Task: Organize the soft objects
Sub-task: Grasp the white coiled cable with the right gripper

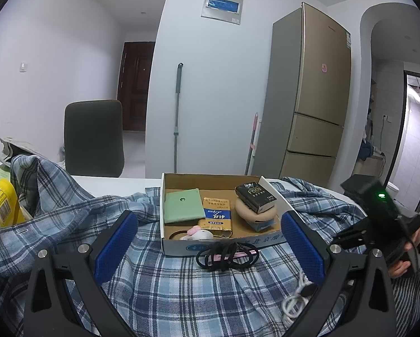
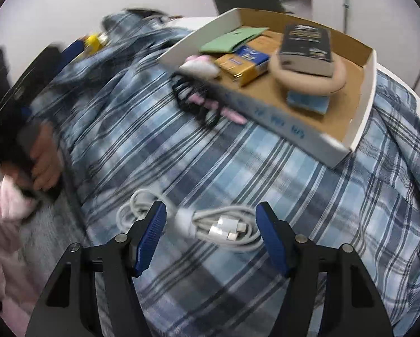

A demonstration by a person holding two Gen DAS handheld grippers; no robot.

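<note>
A shallow cardboard box [image 1: 219, 245] sits on a blue plaid shirt [image 1: 165, 289] spread over the white surface [image 1: 111, 181], and everything else is placed from it. Inside the box lie a green pouch [image 1: 182, 205] toward its far left, a yellow-and-blue tissue pack [image 1: 218, 216] in the middle, a small white-and-pink plush [image 1: 200, 233] by the near wall, and at the right a black tissue pack [image 1: 255, 198] stacked on a beige ring [image 1: 255, 215] that rests on a light blue pad [image 2: 308, 102]. Just outside the near wall, touching it, lies a tangle of black hair ties [image 1: 226, 257] with a pink strip among them. Nearer the camera than the box, on the shirt, is a coiled white cable [image 2: 221, 226]. The right claw [image 2: 211, 237] hangs over that cable with its blue pads parted, one on each side of the bundle, neither pressing on it. The left claw [image 1: 208, 245] stands open before the near wall of the box, the hair ties in the wide gap between its pads and nothing gripped. A hand [image 2: 43, 163] with a pink fluffy sleeve [image 2: 2, 224] holds the left tool, well to the left of the box in the right wrist view.
</note>
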